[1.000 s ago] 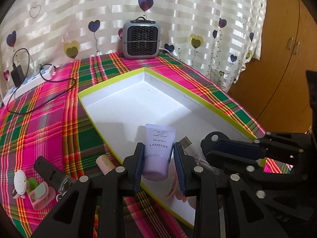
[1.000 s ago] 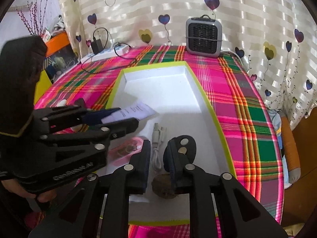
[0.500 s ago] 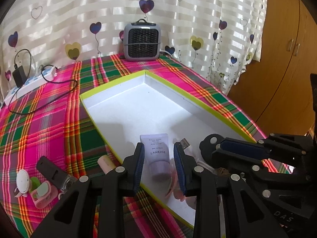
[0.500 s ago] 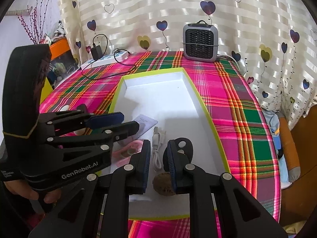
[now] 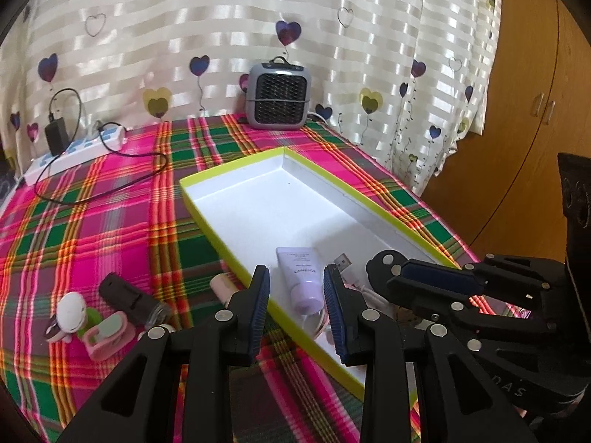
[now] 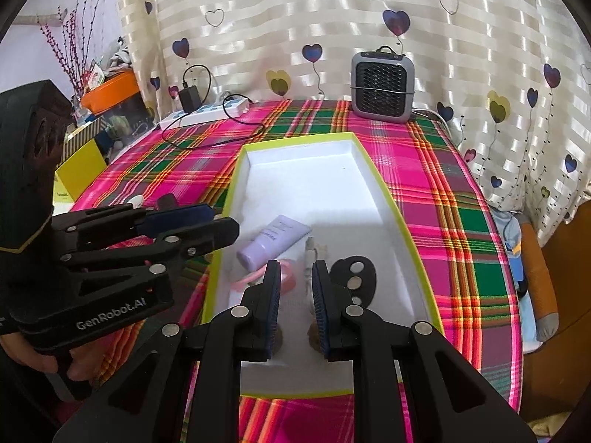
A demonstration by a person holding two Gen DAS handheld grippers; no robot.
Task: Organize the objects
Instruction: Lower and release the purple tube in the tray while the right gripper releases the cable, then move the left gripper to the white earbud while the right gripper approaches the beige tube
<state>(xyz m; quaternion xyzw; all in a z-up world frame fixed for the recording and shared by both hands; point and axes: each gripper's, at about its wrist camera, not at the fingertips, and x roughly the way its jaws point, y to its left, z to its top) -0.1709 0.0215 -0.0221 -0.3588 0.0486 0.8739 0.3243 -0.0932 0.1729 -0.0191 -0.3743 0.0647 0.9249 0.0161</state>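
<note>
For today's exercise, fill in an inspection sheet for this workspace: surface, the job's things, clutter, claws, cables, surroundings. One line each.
Surface: plaid tablecloth covers the table.
Job's things: white tray with a lime rim holds a lilac tube, a USB cable, a black pad and a pink item, partly hidden.
Clutter: small bottle, pink clip and a pink stick lie left of the tray.
Claws: left claw open, empty; right claw open, empty.
Cables: power strip with a black adapter and a looping lead.
Surroundings: grey heater, heart-print curtain, wooden cabinet.
</note>
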